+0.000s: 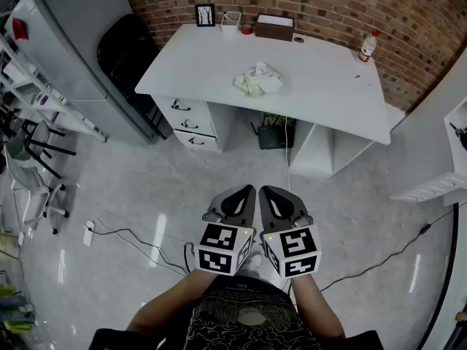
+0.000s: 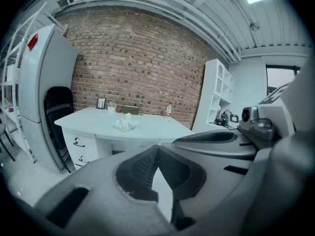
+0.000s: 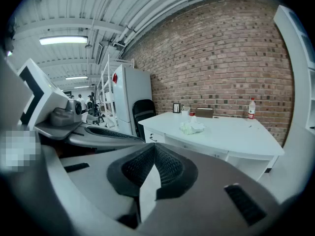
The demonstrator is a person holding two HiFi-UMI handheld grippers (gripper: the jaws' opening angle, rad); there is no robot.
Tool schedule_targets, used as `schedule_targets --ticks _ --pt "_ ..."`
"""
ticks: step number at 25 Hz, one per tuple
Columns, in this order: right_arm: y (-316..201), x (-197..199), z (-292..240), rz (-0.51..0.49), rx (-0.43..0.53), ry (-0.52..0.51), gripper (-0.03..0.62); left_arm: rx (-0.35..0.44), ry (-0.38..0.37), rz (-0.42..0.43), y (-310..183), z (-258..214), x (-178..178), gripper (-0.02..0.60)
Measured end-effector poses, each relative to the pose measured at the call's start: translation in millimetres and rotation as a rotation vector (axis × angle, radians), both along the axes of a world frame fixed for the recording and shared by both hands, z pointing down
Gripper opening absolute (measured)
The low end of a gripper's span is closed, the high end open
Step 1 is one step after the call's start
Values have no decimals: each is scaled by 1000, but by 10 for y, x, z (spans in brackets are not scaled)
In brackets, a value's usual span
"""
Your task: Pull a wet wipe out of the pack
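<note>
The left gripper [image 1: 238, 201] and right gripper [image 1: 281, 203] hang side by side near the person's body, each clenched on nothing. Far ahead, the wet wipe pack [image 1: 257, 80] lies mid-way along the white desk [image 1: 328, 86], with a bottle [image 1: 368, 47] at the desk's far right corner.

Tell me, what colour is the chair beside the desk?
Black. The chair shows best in the head view, at the white desk's left end.
</note>
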State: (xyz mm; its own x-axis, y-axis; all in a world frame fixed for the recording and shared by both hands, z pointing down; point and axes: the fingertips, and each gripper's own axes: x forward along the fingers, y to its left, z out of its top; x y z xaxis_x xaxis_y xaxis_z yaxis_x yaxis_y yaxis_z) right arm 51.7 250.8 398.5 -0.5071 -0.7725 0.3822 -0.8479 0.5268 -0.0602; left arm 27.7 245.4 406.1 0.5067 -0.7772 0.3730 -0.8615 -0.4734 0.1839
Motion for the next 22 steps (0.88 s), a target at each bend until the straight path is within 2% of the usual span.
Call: schedule_targets --ticks 13,22 --pt "-5 137 63 9 -16 -17 20 -5 1 -4 -12 25 143 11" --pt "-332 80 125 14 -27 -15 20 -17 20 3 -353 92 104 11"
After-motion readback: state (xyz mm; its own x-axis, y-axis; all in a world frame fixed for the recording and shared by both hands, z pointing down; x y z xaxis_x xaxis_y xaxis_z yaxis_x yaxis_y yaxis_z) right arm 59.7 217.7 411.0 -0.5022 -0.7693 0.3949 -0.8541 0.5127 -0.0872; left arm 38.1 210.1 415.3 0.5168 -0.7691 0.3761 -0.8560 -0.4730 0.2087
